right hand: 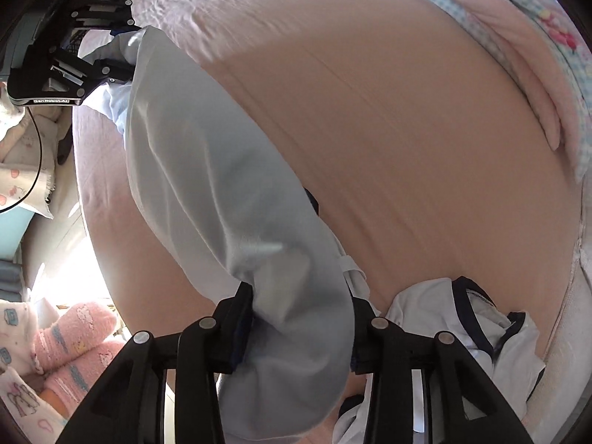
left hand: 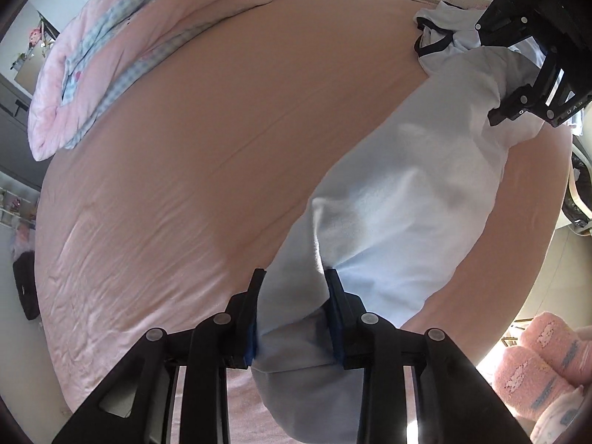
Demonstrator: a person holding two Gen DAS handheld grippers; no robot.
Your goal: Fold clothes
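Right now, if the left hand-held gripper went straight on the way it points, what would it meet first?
The left hand-held gripper already has the pale blue garment between its fingers; just beyond, probably the pink bed sheet, though depth is unclear.

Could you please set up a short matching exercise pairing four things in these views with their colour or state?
Things:
1. light blue garment
2. bed sheet
3. quilt
4. fuzzy socks

Descriptions:
A. pink with blue checked trim, bunched at the bed's edge
B. stretched between the left gripper and the right gripper
C. plain pink, covering the mattress
D. pink, worn on feet beside the bed

Pairs: 1-B, 2-C, 3-A, 4-D
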